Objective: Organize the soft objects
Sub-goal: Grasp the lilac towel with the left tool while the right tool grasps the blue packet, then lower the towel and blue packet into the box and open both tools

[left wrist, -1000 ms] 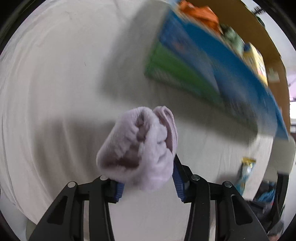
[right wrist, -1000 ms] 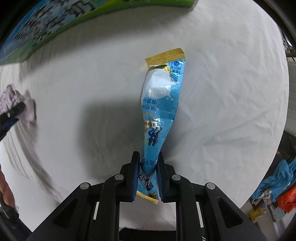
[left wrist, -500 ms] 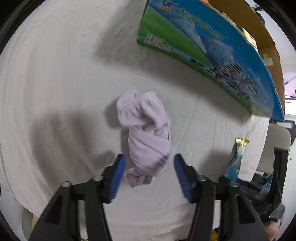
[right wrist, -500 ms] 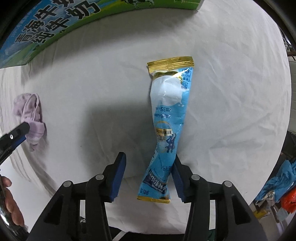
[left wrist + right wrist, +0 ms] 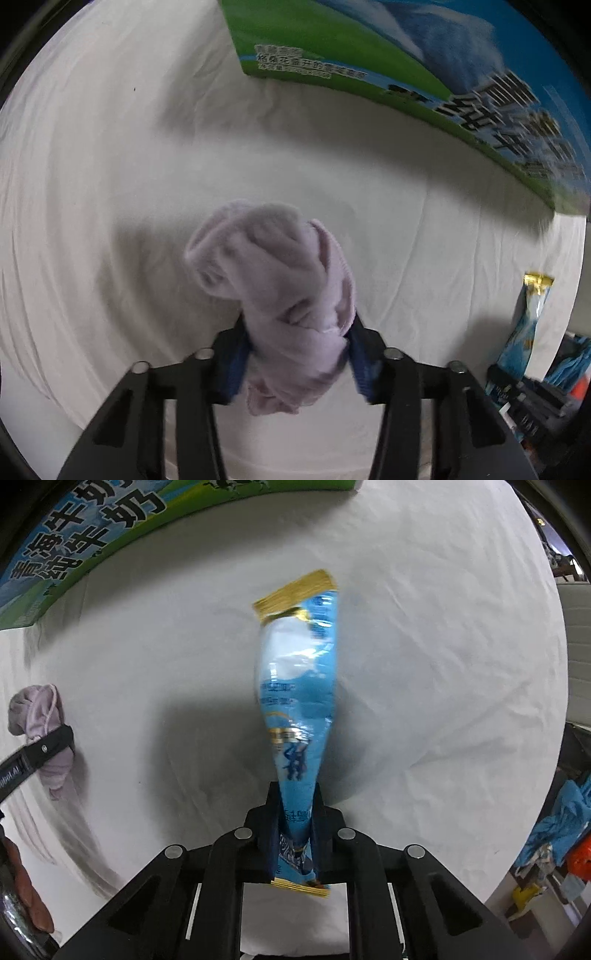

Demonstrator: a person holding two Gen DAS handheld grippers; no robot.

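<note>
Two close downward wrist views, both sharing the white tablecloth [image 5: 110, 184] and green-blue carton [image 5: 74, 542].

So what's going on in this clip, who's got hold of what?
A person is working with two handheld grippers over a table covered in a white cloth. The left gripper is clamped on a bunched lilac sock, and the right gripper is pinching the lower end of a blue and gold snack packet. A large green and blue carton sits at the far side of the cloth. Neither item has gone into it yet.
</note>
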